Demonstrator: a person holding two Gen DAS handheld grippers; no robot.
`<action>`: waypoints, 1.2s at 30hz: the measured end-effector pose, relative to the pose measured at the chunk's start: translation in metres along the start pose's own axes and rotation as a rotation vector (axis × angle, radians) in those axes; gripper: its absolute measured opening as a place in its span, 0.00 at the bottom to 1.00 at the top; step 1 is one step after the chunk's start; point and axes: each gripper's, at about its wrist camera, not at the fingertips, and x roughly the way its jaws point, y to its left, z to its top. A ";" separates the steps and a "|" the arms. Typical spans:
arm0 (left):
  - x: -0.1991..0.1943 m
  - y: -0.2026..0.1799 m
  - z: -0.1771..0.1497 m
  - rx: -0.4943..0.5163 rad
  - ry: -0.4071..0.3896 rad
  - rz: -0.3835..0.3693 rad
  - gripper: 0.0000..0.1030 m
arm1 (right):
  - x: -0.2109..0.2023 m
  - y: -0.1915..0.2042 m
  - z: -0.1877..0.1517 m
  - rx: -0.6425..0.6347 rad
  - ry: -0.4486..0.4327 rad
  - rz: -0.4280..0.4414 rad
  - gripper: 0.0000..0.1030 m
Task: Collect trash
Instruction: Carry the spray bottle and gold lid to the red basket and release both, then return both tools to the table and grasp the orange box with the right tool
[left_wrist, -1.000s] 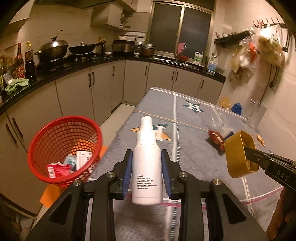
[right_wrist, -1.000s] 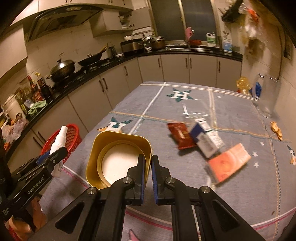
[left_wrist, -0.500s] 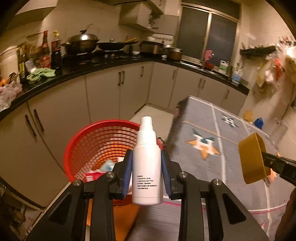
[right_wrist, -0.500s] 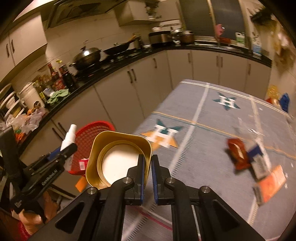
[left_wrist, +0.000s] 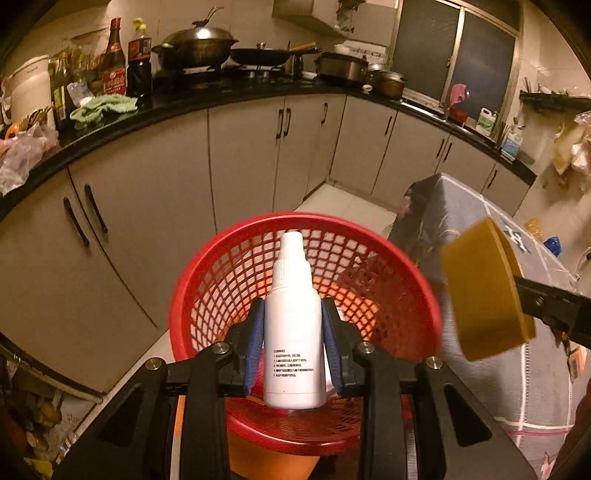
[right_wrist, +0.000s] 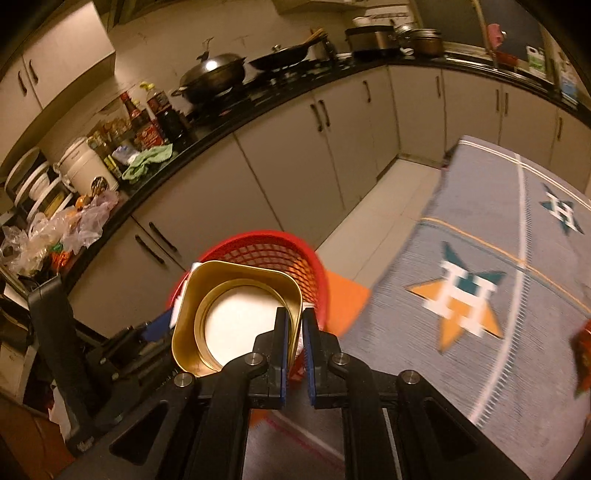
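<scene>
left gripper: black angular frame, blue pads on the fingers, round silver screws on the arms | right gripper: same black frame, blue pads, silver screws | white lettering on a black body, too blurred to read

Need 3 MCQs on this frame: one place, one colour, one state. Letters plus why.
1. Where is the white bottle?
A. on the counter
B. lying on the table
C. over the red basket
2. What colour is the tin?
A. gold
B. blue
C. green
3. How does the right tool stand?
A. wide open, empty
B. shut on the tin's wall
C. shut on a cloth

C: the left tool holds it in front of the basket's mouth.
A: its walls show gold.
B: the pads pinch the wall.
</scene>
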 end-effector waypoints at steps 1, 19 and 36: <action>0.001 0.002 -0.001 -0.002 0.000 0.000 0.28 | 0.007 0.003 0.002 0.003 0.005 0.003 0.09; -0.033 -0.022 -0.006 0.047 -0.067 0.048 0.51 | -0.024 -0.035 -0.015 0.088 -0.028 0.012 0.28; -0.089 -0.131 -0.038 0.248 -0.105 0.005 0.53 | -0.125 -0.110 -0.076 0.223 -0.115 -0.025 0.36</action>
